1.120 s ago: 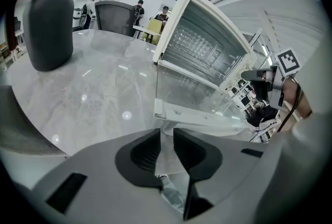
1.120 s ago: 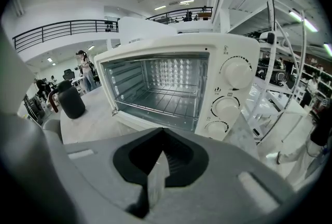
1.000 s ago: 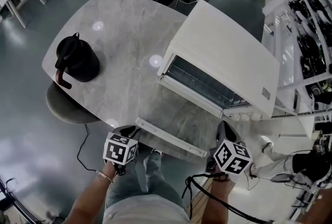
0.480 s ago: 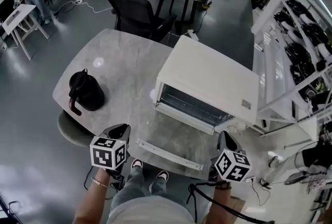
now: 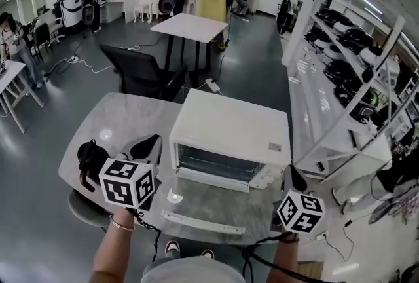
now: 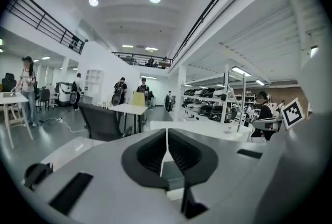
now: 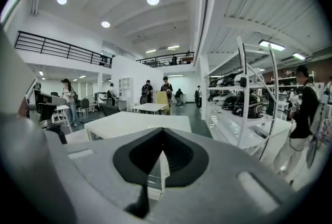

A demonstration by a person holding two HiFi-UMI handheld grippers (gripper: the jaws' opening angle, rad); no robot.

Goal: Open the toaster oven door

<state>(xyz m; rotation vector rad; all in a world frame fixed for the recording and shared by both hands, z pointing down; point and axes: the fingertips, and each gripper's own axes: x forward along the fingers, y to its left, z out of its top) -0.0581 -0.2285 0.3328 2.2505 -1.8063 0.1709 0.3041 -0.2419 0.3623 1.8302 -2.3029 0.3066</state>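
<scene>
The white toaster oven (image 5: 229, 128) stands on the grey marble table (image 5: 124, 118). Its glass door (image 5: 216, 200) lies folded down flat, with the bar handle (image 5: 203, 223) at the table's near edge. My left gripper (image 5: 149, 144) is raised left of the oven, clear of the door. Its jaws have just been closing and now stand shut with nothing between them (image 6: 166, 132). My right gripper (image 5: 292, 173) hovers off the oven's right front corner, shut and empty (image 7: 163, 132). The oven's top (image 7: 135, 122) shows beyond its jaws.
A black kettle (image 5: 91, 160) stands on the table's left side, beside my left gripper. A black office chair (image 5: 141, 75) and a white table (image 5: 190, 27) stand behind. White shelving with gear (image 5: 334, 78) runs along the right. Several people stand at the back.
Both grippers have risen from the table's near edge by the door handle, the left one further. The head view has tilted up to take in the room. The oven door stays down.
</scene>
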